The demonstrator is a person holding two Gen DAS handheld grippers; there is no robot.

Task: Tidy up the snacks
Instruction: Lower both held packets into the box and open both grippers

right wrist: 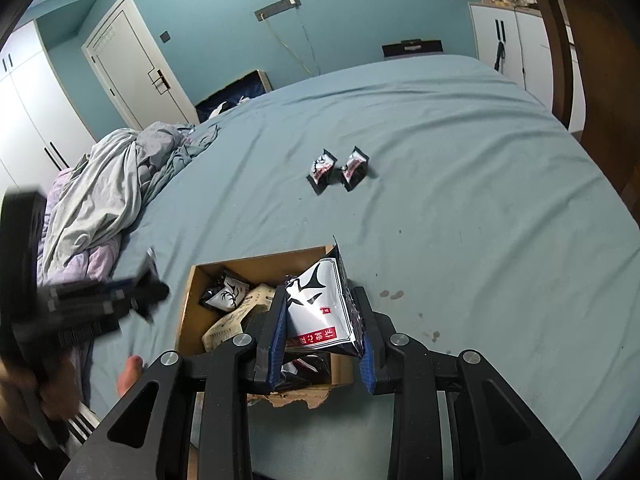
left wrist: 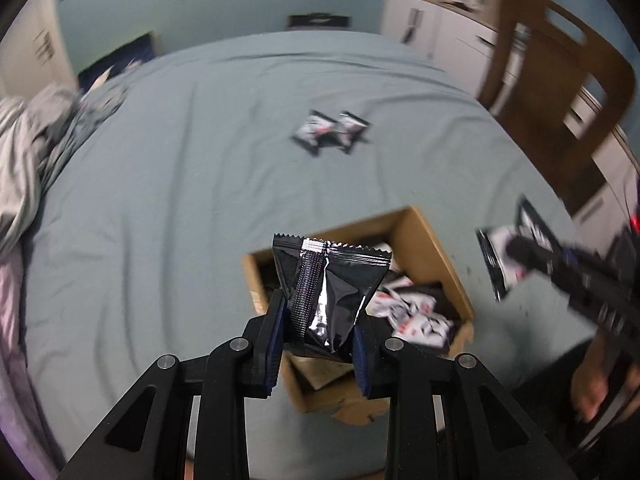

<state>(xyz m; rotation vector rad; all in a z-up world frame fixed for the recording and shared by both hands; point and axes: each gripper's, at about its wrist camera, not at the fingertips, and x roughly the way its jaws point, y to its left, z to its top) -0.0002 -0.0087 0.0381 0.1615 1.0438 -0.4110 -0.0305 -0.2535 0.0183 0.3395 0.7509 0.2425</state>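
My left gripper (left wrist: 320, 320) is shut on a black snack packet (left wrist: 328, 292), back seam facing the camera, held above an open cardboard box (left wrist: 436, 240) with several packets inside. My right gripper (right wrist: 322, 332) is shut on a black-and-white snack packet (right wrist: 316, 304) above the same box (right wrist: 192, 304). Two more packets (left wrist: 330, 132) lie side by side on the blue bedsheet beyond the box; they also show in the right wrist view (right wrist: 338, 168). The right gripper with its packet shows blurred in the left wrist view (left wrist: 560, 268); the left gripper shows blurred in the right wrist view (right wrist: 100, 300).
A crumpled grey duvet (right wrist: 108, 192) lies at the bed's left side. A wooden chair (left wrist: 560, 92) stands at the right of the bed, white cabinets (right wrist: 508, 40) behind. A door (right wrist: 132, 64) is in the far wall.
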